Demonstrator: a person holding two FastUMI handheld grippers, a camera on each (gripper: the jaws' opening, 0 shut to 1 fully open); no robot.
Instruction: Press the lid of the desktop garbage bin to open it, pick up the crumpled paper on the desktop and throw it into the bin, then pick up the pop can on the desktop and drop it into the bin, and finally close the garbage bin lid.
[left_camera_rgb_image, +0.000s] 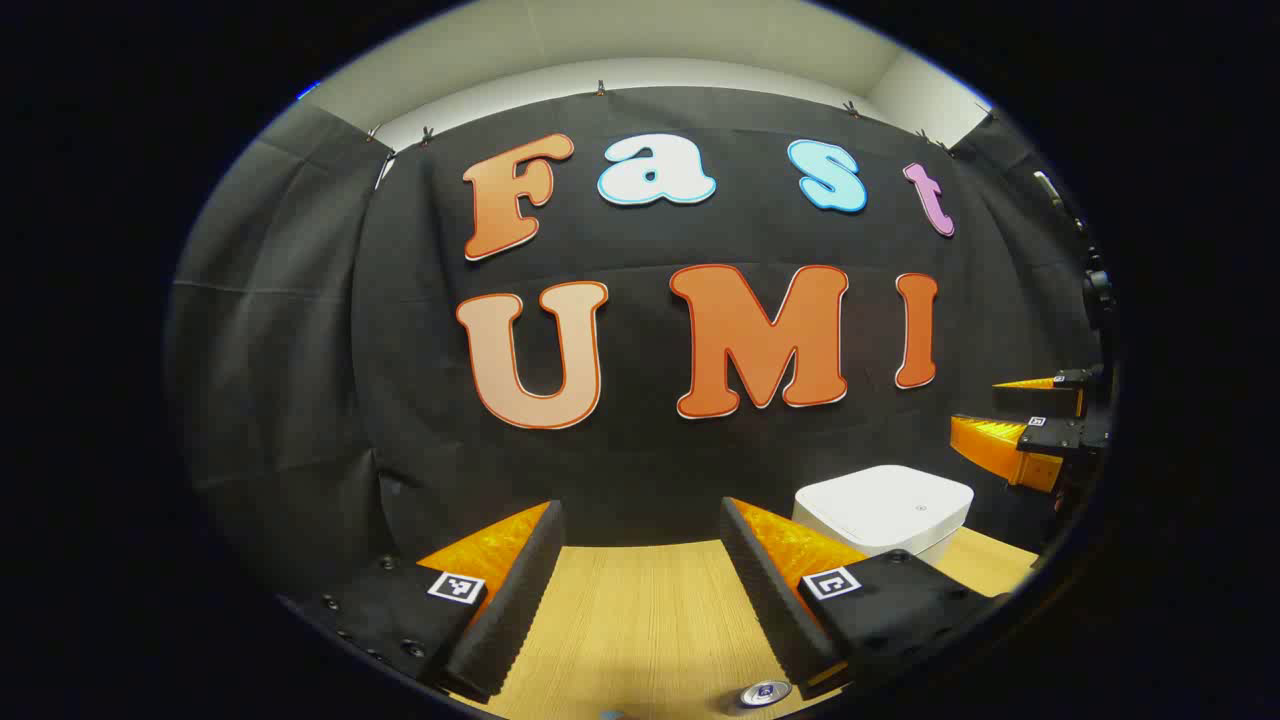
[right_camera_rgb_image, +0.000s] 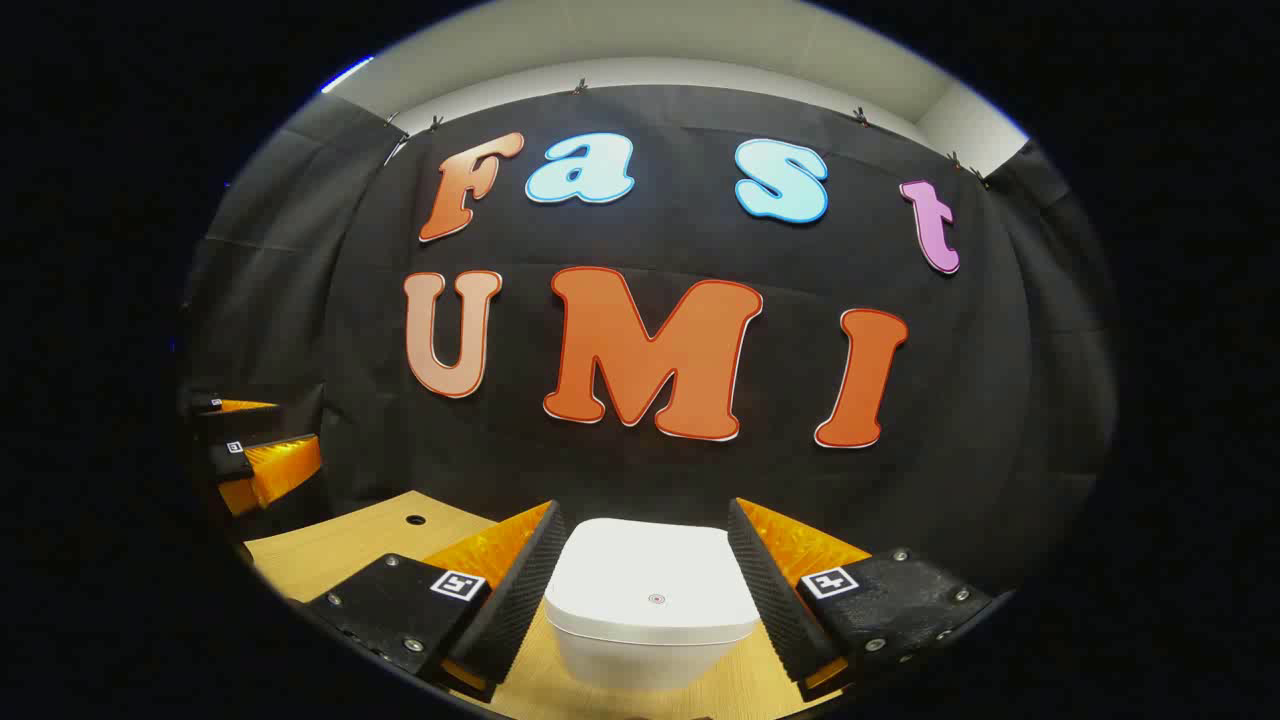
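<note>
Black mounts studded with screws and square black-and-white markers are seen on the left gripper (left_camera_rgb_image: 640, 580) and right gripper (right_camera_rgb_image: 640, 580).

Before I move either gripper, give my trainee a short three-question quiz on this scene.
1. True or false: the lid of the white plastic garbage bin is closed.
2. In the right gripper view, the bin sits: A) ahead between the right gripper's spread fingers, B) far left, C) behind the other gripper.
3. What silver round thing peeks in at the bottom of the left gripper view, by the left gripper?

Key: 1 true. 2 A. 3 the top of the pop can.
</note>
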